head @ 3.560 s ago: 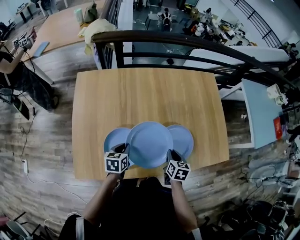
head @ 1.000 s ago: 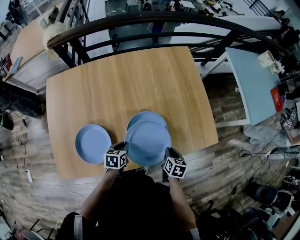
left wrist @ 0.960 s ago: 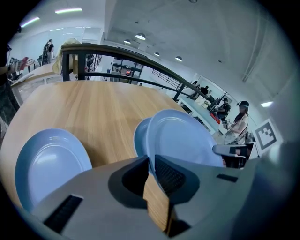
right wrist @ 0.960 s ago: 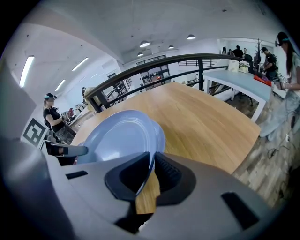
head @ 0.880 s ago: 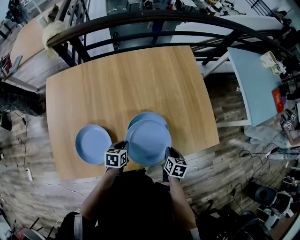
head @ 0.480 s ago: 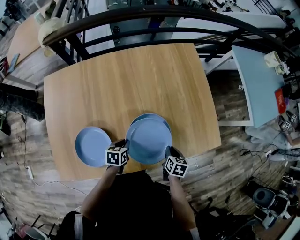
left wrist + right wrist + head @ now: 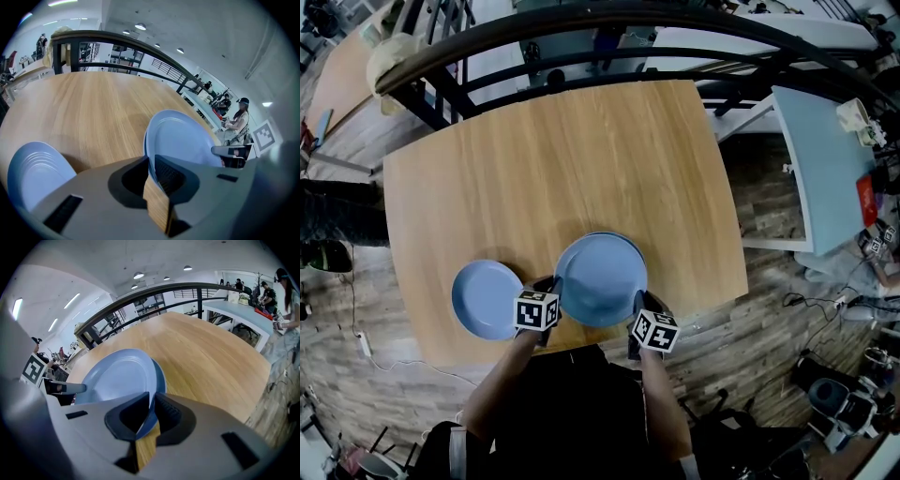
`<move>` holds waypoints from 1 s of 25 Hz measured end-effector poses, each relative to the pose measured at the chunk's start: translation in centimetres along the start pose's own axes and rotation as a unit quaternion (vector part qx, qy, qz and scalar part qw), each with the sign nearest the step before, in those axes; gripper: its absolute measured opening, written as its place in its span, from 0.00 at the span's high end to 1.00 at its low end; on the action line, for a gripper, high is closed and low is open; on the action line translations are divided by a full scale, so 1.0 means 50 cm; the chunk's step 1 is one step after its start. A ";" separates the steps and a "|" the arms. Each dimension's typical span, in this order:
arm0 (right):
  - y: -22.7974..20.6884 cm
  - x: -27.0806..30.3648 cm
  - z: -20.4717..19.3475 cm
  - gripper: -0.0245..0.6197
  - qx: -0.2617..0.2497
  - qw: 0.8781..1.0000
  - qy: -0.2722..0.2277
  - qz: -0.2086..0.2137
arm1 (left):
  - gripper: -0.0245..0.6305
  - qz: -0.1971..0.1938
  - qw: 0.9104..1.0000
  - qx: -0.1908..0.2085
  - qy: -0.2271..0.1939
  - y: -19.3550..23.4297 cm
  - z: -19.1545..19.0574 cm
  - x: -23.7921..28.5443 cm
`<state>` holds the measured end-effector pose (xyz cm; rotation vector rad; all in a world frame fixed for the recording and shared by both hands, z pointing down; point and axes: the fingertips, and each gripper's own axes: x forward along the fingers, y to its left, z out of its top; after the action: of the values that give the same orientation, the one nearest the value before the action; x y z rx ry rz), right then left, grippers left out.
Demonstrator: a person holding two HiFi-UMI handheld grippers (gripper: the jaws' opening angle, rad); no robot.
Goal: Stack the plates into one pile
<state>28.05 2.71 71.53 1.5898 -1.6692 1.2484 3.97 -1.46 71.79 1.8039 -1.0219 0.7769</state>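
You've got the left gripper and right gripper each clamped on opposite rim edges of a smooth round blue plate. It's right over a second plate by the wood-grain table's near edge, can't tell if they touch. The third plate, with a ridged rim, lies flat towards the near left corner.

Blue plate between jaws, seemingly tight.

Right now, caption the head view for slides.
Left gripper and right gripper clamp a round blue plate over a second blue plate on the wooden table; third plate alongside.
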 end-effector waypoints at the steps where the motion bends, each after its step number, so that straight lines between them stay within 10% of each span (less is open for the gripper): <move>1: -0.002 0.003 0.000 0.88 0.000 1.000 0.001 -0.001 | 0.88 -0.001 1.000 0.001 0.002 0.000 0.000 0.003; 25: -0.022 0.038 0.000 0.88 0.003 1.000 0.019 -0.003 | 0.87 0.002 1.000 -0.002 0.024 0.005 -0.001 0.041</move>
<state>28.77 1.89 73.44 1.5640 -1.6371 1.2739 4.71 -2.12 73.60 1.7726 -0.9965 0.8163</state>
